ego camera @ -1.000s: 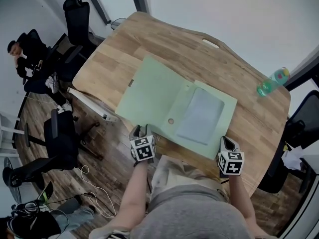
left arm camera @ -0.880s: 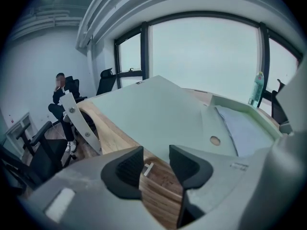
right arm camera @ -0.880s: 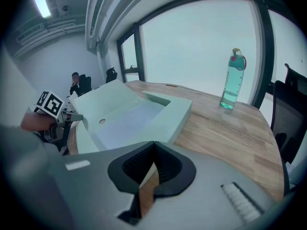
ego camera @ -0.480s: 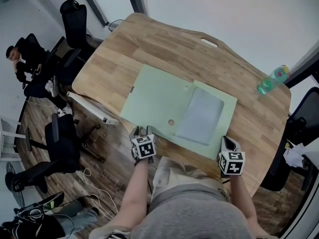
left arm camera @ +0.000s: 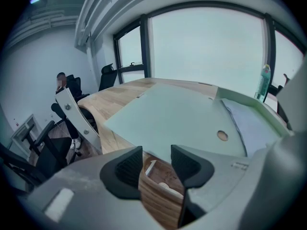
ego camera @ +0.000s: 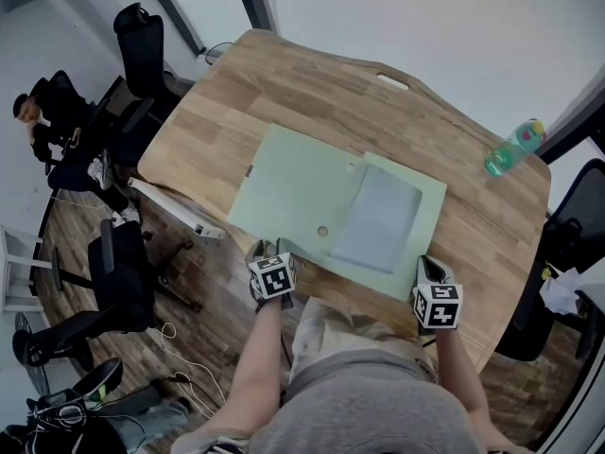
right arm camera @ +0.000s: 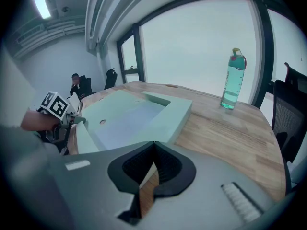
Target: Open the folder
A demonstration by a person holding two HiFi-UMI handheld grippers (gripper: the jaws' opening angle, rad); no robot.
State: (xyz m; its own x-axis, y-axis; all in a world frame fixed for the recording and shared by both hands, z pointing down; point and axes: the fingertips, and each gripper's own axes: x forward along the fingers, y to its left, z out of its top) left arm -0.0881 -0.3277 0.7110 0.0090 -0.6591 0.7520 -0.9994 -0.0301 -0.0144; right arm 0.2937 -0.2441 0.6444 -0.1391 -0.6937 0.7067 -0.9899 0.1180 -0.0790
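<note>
Left gripper (left arm camera: 156,158): its fingers have just been opening, now half apart, nothing between them. Right gripper (right arm camera: 153,146): fingers closed together. Beyond them, the pale green folder (ego camera: 301,185) lies open, flat on the desk (ego camera: 284,83), with a grey sheet (ego camera: 378,218) in its right half.

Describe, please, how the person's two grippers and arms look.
The left gripper and the right gripper both have smooth grey bodies and black ribbed pads. Each carries a white cube printed with black square markers. The person wears a grey top, and the forearms are uncovered. No cables show on the grippers.
</note>
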